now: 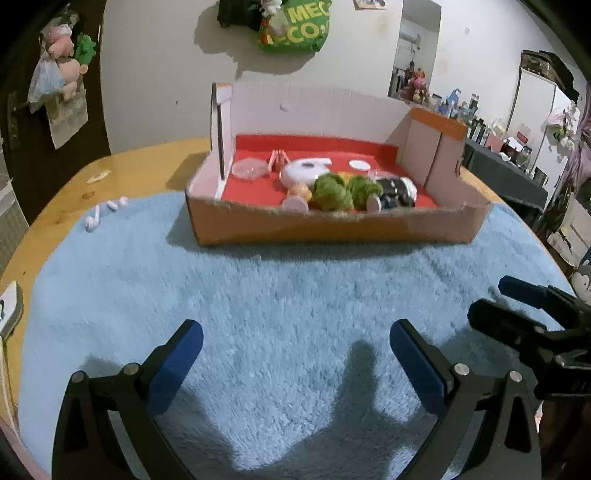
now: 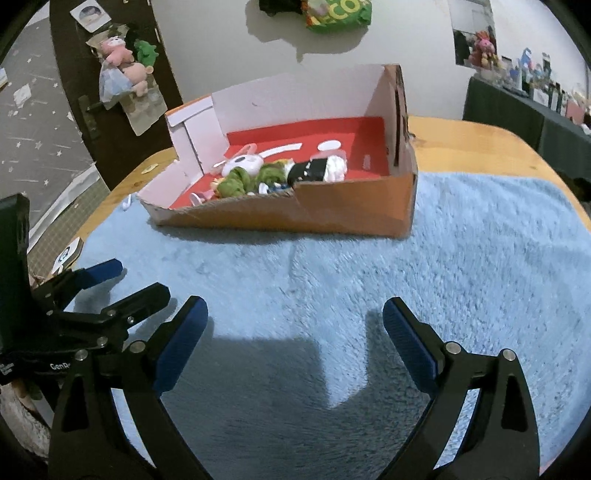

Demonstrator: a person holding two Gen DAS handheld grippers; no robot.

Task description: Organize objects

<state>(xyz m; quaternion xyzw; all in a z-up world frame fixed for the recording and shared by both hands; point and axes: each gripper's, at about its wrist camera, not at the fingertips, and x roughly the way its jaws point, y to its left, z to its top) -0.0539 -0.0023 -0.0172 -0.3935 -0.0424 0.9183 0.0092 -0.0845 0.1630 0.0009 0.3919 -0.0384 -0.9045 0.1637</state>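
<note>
An orange cardboard box (image 1: 332, 227) (image 2: 347, 216) with a red floor stands on the blue fluffy mat (image 1: 277, 295) (image 2: 461, 280). Inside lie green plush toys (image 1: 345, 190) (image 2: 236, 182), a white round toy (image 1: 303, 171) (image 2: 242, 162), a black-and-white toy (image 1: 397, 192) (image 2: 314, 170) and a clear lid (image 1: 249, 170). White earbuds (image 1: 105, 210) rest on the mat's far left edge. My left gripper (image 1: 295, 349) hovers open over the mat, nothing between its fingers. My right gripper (image 2: 293, 332) is likewise open and holds nothing; each shows at the side of the other's view.
The mat covers a wooden table (image 1: 140, 166) (image 2: 472, 144). Soft toys hang on a dark door (image 1: 62, 70) at the left. A green bag (image 1: 295, 26) hangs on the wall behind. A dark-clothed side table (image 1: 509, 173) with bottles stands at the right.
</note>
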